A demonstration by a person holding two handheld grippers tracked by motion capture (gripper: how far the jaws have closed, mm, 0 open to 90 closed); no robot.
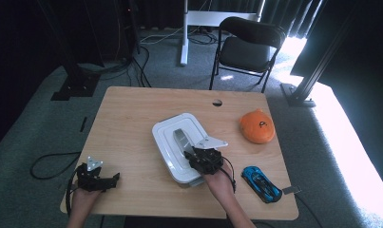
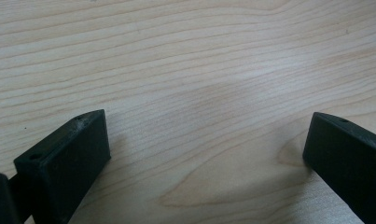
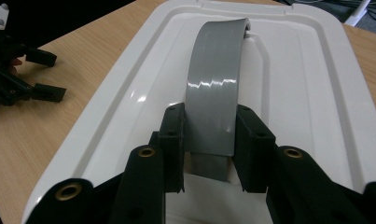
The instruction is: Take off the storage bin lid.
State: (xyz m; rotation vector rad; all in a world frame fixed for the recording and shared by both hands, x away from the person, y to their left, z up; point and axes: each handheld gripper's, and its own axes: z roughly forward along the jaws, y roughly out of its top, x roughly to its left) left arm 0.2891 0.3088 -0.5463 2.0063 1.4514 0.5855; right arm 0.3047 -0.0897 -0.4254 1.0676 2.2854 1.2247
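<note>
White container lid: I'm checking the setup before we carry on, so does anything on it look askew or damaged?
Nothing looks damaged. The white container lid sits flat, though turned askew to the table edges. The right hand-held gripper clamps its grey handle.

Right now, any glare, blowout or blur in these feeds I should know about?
High view: sunlight blows out the floor at right, background nearly black. Right gripper view: specular streaks on the grey handle held in the right claw, lid sharp. Left gripper view: soft sheen on the table, left claw slightly soft.
</note>
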